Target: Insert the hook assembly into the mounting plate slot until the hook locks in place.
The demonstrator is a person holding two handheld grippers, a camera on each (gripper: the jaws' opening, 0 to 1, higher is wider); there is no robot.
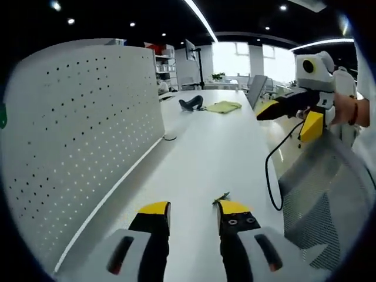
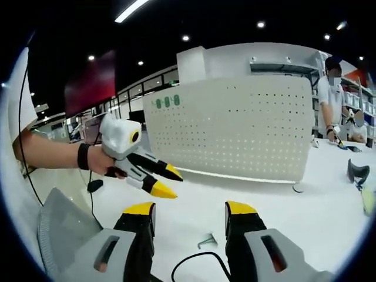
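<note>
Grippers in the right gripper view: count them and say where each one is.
2. The right gripper rises from the bottom edge, jaws apart. The left gripper, held in a hand, comes in from the left, above the white table.

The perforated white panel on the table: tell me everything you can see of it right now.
The perforated white panel is a pale board, metal or plastic by its look, dotted with regular rows of small holes and rounded at the corners. It stands upright on edge on the white table, resting along its bottom edge. Green markings sit near its upper left corner in the right gripper view. Nothing hangs on it and neither gripper touches it.
</note>
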